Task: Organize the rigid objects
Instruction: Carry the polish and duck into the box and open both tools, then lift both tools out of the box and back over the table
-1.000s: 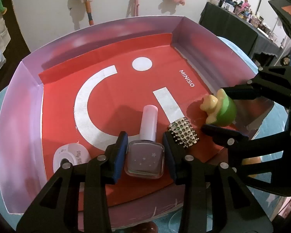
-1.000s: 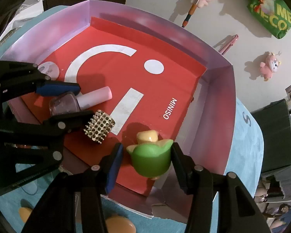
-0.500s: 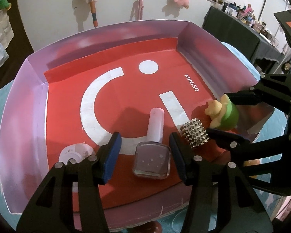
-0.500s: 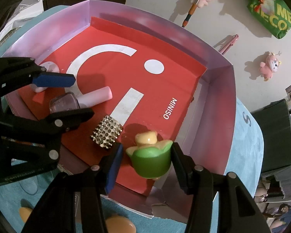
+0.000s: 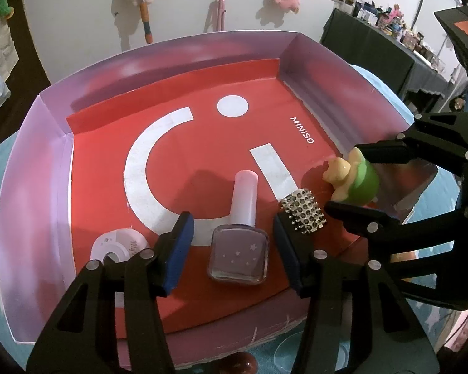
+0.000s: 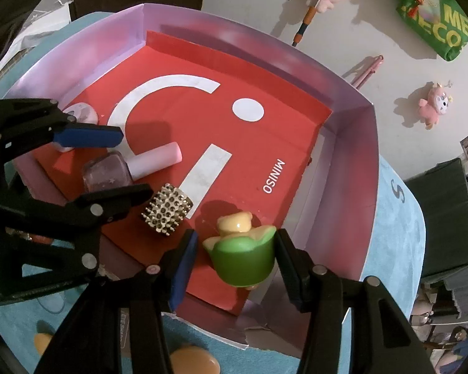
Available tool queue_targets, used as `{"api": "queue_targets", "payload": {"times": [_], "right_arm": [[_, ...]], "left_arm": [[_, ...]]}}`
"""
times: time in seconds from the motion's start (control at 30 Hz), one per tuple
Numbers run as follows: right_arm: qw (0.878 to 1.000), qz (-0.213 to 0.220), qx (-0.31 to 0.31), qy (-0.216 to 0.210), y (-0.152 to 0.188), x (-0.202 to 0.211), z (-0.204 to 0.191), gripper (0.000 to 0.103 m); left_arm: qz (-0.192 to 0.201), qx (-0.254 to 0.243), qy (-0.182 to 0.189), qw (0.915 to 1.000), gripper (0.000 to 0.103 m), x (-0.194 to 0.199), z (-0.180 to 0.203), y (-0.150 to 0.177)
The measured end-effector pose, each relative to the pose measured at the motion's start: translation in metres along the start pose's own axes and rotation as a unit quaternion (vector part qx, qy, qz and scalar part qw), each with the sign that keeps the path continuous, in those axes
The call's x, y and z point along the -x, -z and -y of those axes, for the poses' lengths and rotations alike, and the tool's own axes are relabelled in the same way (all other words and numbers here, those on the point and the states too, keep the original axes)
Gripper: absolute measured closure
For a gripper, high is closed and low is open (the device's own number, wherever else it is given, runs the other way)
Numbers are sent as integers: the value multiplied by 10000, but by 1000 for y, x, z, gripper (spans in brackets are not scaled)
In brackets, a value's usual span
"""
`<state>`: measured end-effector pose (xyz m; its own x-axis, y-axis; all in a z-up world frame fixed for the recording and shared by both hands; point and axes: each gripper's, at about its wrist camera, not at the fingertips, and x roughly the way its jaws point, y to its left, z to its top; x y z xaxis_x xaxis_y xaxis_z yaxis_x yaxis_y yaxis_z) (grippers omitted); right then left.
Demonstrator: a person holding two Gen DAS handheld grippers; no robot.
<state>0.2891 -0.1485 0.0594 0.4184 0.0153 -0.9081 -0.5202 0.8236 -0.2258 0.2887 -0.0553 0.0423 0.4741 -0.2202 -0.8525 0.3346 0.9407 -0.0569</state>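
With its jaws spread wide, the left gripper (image 5: 232, 243) straddles a lilac glass nail-polish bottle (image 5: 238, 249) lying flat in the red-floored cardboard tray (image 5: 177, 62). The right gripper (image 6: 235, 263), open too, flanks a green-and-yellow toy figure (image 6: 241, 258) near the tray's edge, apparently just set down.

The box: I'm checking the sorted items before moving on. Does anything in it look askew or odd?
The nail polish bottle lies flat on its side on the red box floor, between the open left tool fingers. The green toy also rests tipped over. Nothing looks spilled or broken.
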Motion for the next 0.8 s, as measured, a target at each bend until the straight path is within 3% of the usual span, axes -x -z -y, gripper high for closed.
{"api": "queue_targets", "payload": {"times": [0.33,0.57,0.8], "right_arm": [[10000,-2,28,10,1,0,-1,49],[10000,45,3,6,2,6,-1,49],[9997,217,-101,51,4,26,-2,48]], "left_arm": [[2,19,14,10000,51,0,0,1],[120,83,-14,9999,37,6,-4,1],[345,106,21,9993,37,29,-5,4]]}}
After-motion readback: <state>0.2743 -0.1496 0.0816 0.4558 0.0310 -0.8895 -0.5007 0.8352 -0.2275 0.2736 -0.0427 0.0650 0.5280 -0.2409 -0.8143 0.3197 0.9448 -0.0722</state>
